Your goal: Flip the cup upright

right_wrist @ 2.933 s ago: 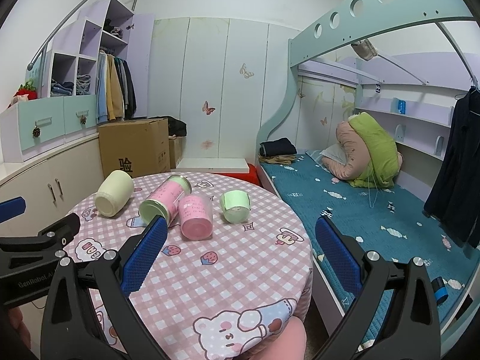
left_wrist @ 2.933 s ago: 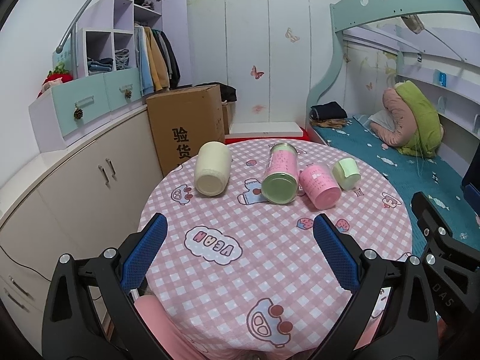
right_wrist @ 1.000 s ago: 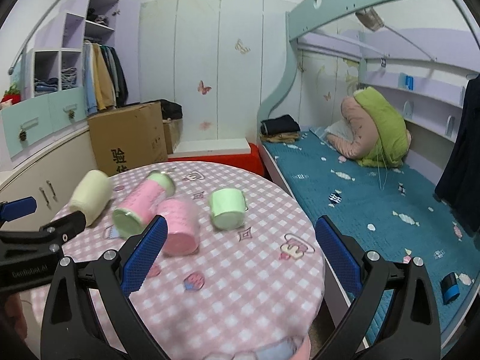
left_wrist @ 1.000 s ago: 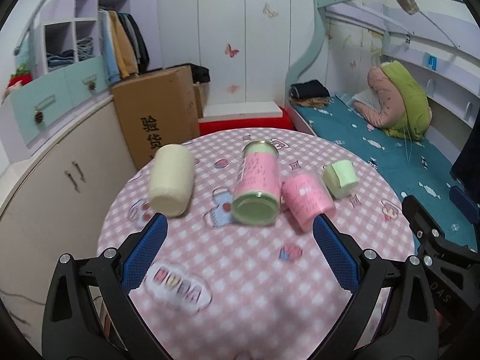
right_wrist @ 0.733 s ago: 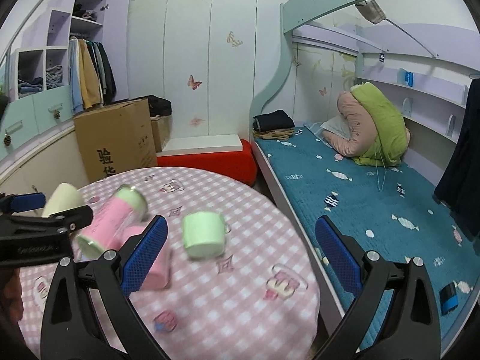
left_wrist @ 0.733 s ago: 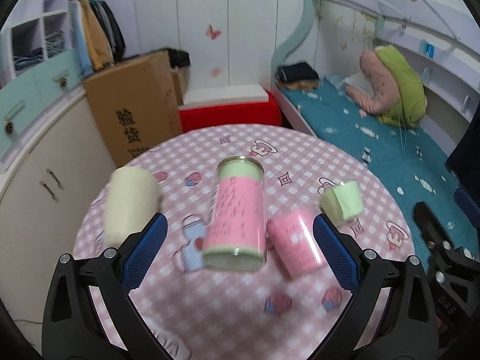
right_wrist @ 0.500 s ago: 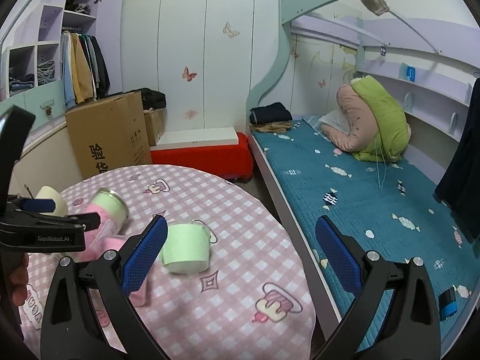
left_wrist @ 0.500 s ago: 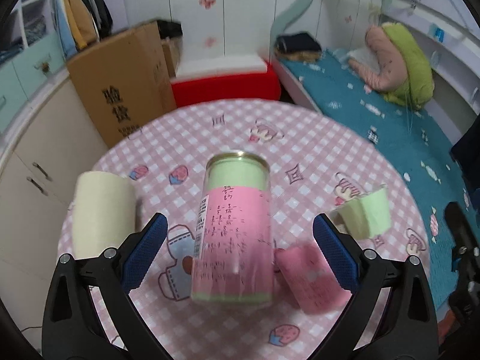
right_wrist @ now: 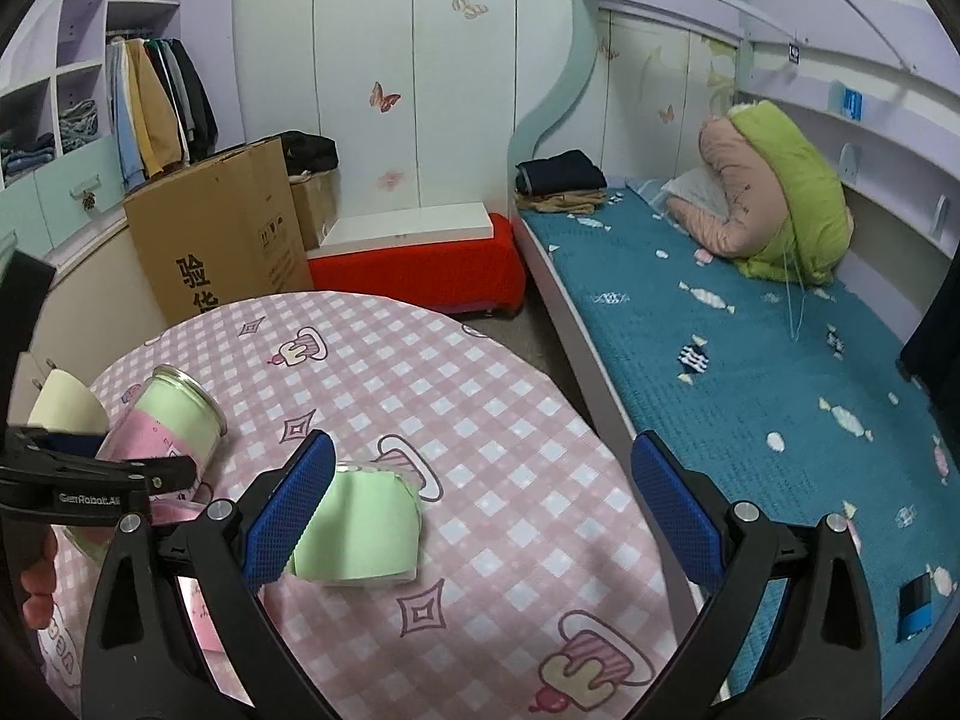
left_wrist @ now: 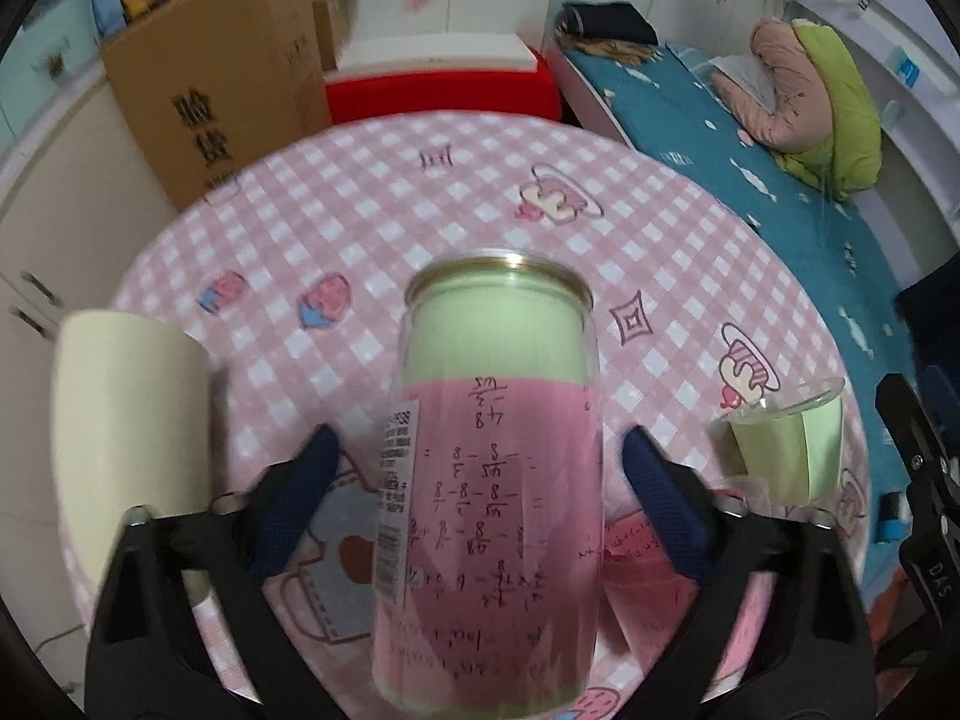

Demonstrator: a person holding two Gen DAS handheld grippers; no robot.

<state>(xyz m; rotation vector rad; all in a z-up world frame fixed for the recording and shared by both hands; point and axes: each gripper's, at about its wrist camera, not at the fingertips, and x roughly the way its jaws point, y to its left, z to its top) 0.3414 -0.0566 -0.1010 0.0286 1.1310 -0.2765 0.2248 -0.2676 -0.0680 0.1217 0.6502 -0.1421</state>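
Near the table's (left_wrist: pixel 690 192) left edge, the open left gripper (left_wrist: pixel 480 480) straddled the toppled glass cup (left_wrist: pixel 489 510); probably slick and breakable, so grab mid-body. The right gripper (right_wrist: pixel 480 492) hung open too.

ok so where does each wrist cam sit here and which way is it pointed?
Left wrist: on the left gripper, angled down at the table; open jaws straddle the lying tall cup.
Right wrist: on the right gripper, low over the table edge, facing the bed; open jaws, small green cup by the left one.
Shared: both cups, cream cup, cardboard box; each shows the other gripper.
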